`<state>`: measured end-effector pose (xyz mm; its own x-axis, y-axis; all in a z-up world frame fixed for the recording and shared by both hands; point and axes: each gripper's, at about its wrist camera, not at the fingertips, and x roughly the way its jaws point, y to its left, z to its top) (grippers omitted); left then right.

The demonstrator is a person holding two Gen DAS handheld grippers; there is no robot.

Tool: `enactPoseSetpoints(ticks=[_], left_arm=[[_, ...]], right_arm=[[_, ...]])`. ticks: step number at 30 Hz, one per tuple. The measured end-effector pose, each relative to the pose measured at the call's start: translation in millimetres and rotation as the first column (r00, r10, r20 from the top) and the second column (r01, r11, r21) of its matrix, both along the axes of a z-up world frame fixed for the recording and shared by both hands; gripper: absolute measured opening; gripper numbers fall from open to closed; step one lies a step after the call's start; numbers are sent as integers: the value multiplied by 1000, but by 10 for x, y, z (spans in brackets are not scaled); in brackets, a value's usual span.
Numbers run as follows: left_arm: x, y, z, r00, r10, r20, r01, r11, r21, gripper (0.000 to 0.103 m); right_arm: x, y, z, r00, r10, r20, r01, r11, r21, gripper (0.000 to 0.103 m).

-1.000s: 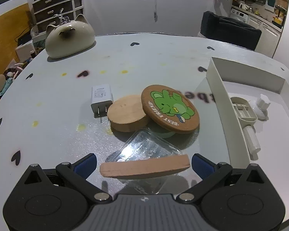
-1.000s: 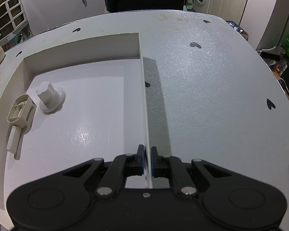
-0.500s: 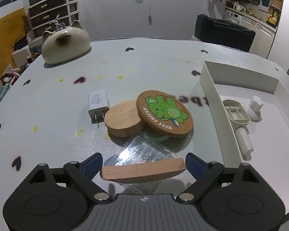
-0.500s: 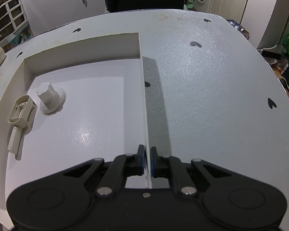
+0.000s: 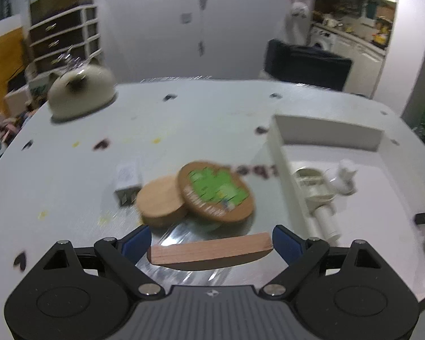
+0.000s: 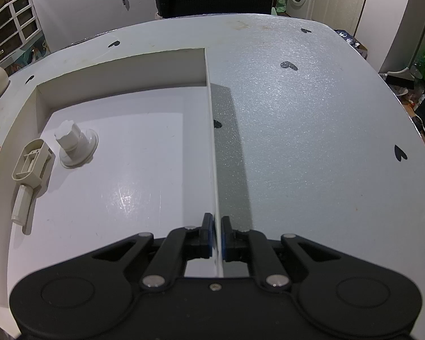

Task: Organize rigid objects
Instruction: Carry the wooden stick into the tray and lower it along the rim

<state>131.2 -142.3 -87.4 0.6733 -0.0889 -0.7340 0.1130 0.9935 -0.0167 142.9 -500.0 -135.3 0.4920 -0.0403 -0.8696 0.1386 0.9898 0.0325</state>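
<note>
**Wooden slab lifted clear, tray held steady**

Wooden slab (image 5: 211, 250) sits clamped between the blue pads of the left gripper (image 5: 211, 242), low in the centre of the left wrist frame, one pad at each end. A second ago the table pile filled much of that frame; now it has shrunk toward the middle and blurred, so the gripper has risen and is moving with the slab. That suggests the pick is done and the carry has begun.

Left behind, in the middle of the frame, are a round wooden disc (image 5: 161, 205), a cork coaster with a green print (image 5: 215, 195) leaning on it, a white plug (image 5: 126, 181) touching the disc at the left, and a clear plastic wrapper (image 5: 189, 233) just below.

The white tray (image 5: 277, 153) lies at the right, already holding a beige plastic piece (image 6: 29, 177) and a white knob (image 6: 75, 147) side by side.

The right gripper (image 6: 217, 235) is unchanged, pinched shut on the tray's thin right wall (image 6: 214, 155) at bottom centre of its frame, likely bracing it. The next move probably calls for swinging the slab rightward over the tray wall into the open floor.
</note>
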Motion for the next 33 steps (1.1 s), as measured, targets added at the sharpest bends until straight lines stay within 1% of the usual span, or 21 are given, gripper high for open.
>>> enactPoseSetpoints(ticks=[3,5,8,12,16,18,20,21,22,23,29,33], left_arm=[[15,-143,85,997,-75,19,76,997,-22,92],[20,-264,127,990,-136,25,136,990,-35,92],[12,-485,155,971,-236,24,237,970,-49,92],[-37,-752,131,933,-359,4,358,932,-53,92],[-134,-1001,66,880,-473,-32,472,880,-47,92],[-179,-1088,22,852,-520,-53,518,854,-42,92],[-199,-1140,-10,835,-546,-71,545,837,-38,92],[-198,-1163,-35,830,-553,-80,552,833,-37,94],[-199,-1179,-59,828,-554,-90,553,833,-34,101],[-198,-1192,-75,827,-554,-95,554,832,-30,103],[-189,-1183,-91,829,-550,-101,549,835,-41,103],[-186,-1175,-88,825,-555,-107,553,832,-49,103]], right_arm=[[0,-4,1,1000,0,1,0,1000,1,7],[0,-2,1,1000,0,1,0,1000,1,7],[-1,1,3,1000,-2,2,2,1000,2,8],[-3,-7,4,1000,-3,3,3,1000,4,8],[-6,-14,4,1000,-6,5,6,1000,9,8],[-9,-23,6,1000,-7,5,7,1000,10,7],[-8,-22,6,1000,-7,5,7,1000,10,8],[-8,-22,6,1000,-7,5,6,1000,10,8],[-8,-23,6,1000,-6,5,6,1000,10,8],[-7,-21,7,1000,-6,5,6,1000,10,8],[-6,-22,9,1000,-5,5,5,1000,9,7],[-8,-23,8,1000,-5,4,5,1000,9,7]])
